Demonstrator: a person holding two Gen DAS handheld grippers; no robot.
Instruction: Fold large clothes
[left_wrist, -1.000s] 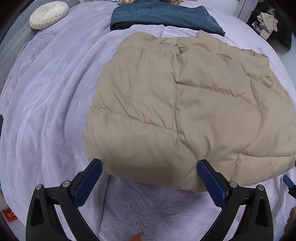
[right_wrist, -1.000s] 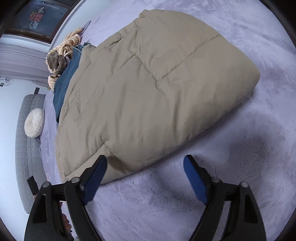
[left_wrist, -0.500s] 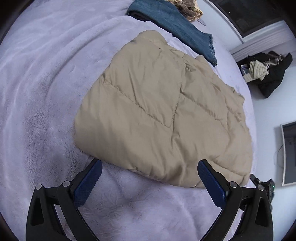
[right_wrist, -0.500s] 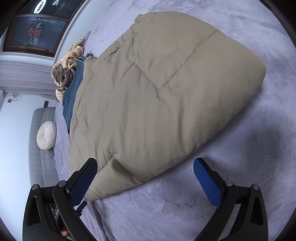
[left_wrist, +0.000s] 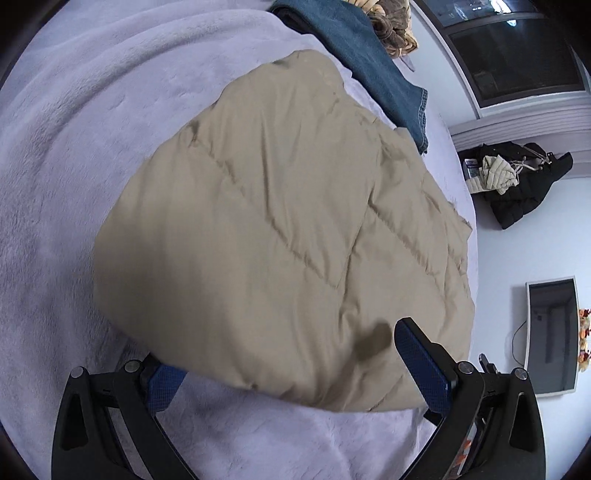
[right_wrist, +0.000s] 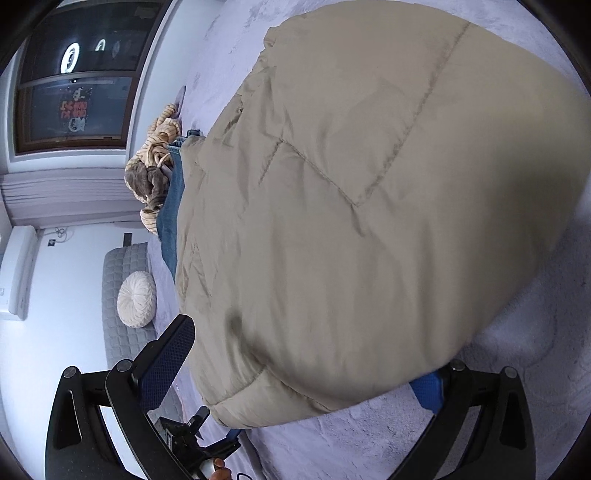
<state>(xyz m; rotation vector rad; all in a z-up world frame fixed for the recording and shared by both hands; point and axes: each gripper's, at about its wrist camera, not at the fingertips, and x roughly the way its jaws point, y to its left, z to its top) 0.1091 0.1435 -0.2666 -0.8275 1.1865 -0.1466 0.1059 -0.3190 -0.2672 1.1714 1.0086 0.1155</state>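
Observation:
A folded beige puffer jacket lies on the lilac fleece bed cover. My left gripper is open, its jaws straddling the jacket's near edge: the left finger is under the hem, the right finger lies on top. In the right wrist view the jacket fills the frame. My right gripper is open around its near corner, left finger beside it, right finger partly tucked under the hem.
Folded blue jeans and a brown-striped garment lie beyond the jacket. A dark clothes pile sits off the bed's right edge. A round white cushion rests on a grey headboard.
Both grippers have moved forward onto the jacket's near edge, which now sits between their open jaws. The left view has swung further to the right.

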